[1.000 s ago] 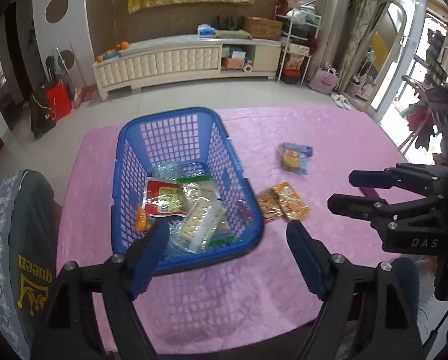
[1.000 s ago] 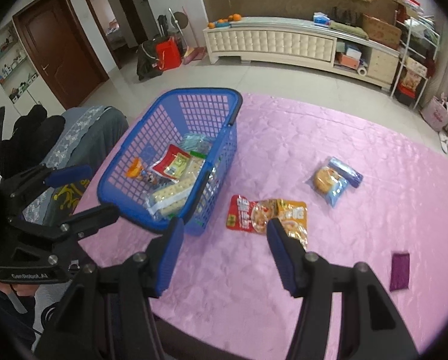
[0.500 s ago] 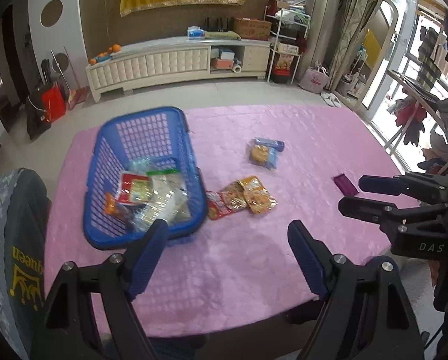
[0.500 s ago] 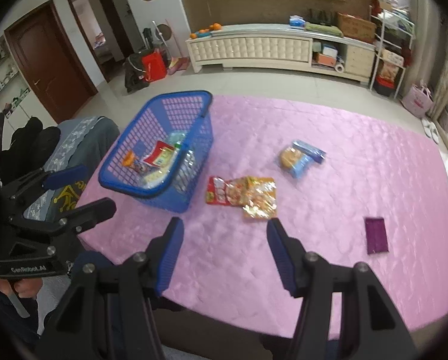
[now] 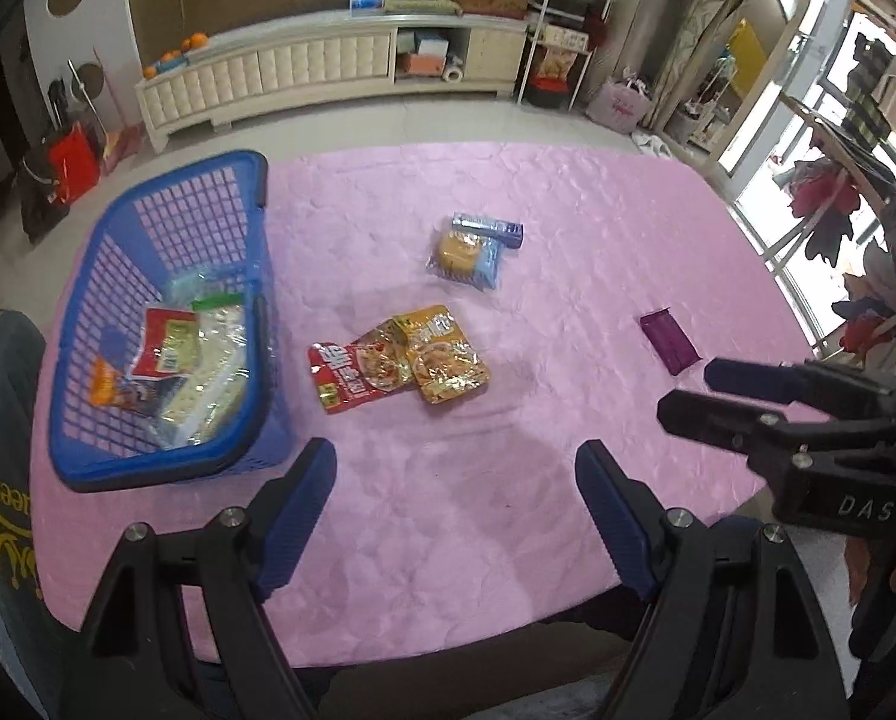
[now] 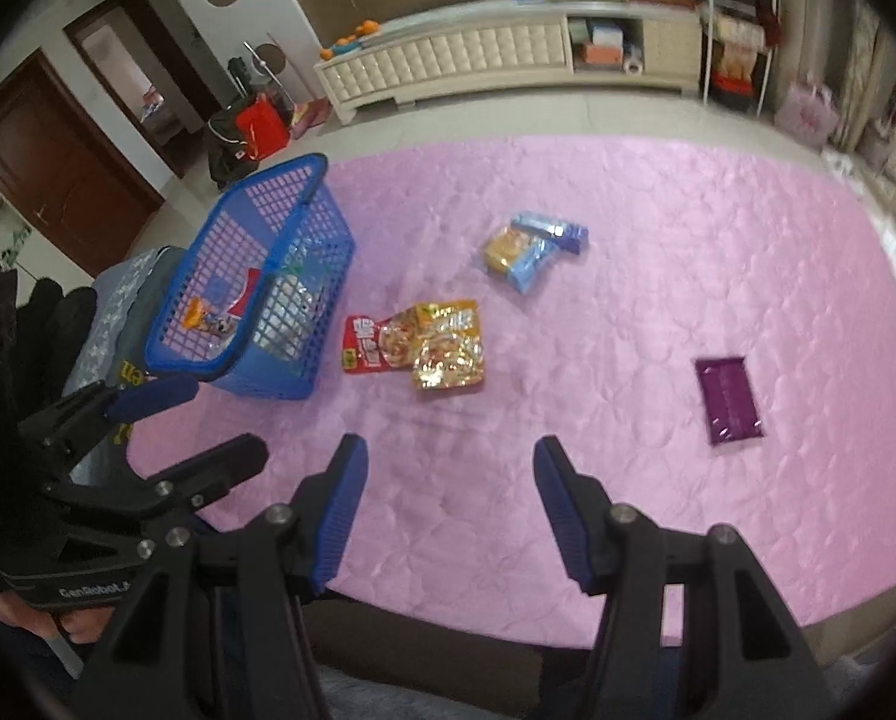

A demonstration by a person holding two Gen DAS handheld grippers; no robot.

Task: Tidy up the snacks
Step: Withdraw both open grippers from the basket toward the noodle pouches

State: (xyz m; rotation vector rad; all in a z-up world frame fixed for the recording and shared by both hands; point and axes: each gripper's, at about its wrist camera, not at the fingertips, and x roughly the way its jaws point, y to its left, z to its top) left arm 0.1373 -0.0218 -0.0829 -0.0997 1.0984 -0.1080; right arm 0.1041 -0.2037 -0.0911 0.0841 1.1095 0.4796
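Five snacks loose: a red packet (image 5: 351,373) partly overlapped by an orange packet (image 5: 444,355), a clear-wrapped pastry (image 5: 464,252) touching a blue bar (image 5: 488,227), and a purple packet (image 5: 668,341) well apart to the right; all are spread on the pink counter (image 5: 568,240).
Basket: a blue basket (image 5: 81,282) is set at the counter's left edge, with several packets already inside.
Left hand-held gripper (image 5: 454,516): held wide above the near counter, nothing between the jaws.
Right hand-held gripper (image 6: 444,504): held moderately open above the near edge, nothing gripped; the purple packet (image 6: 728,399) is seen to its right.
Step in hand: an approach to the next loose snack is judged to be under way; no packet is yet reached.
Advice on choice: the red and orange pair, just beside the basket, is best taken by the left hand-held gripper, and the purple packet by the right.
Advice on grip: the flat packets lie flush on the cloth, so a raised edge or a sealed end should be pinched rather than the middle.
Risk: the overlapping packets may be dragged together, or the quilted cloth caught in the jaws.
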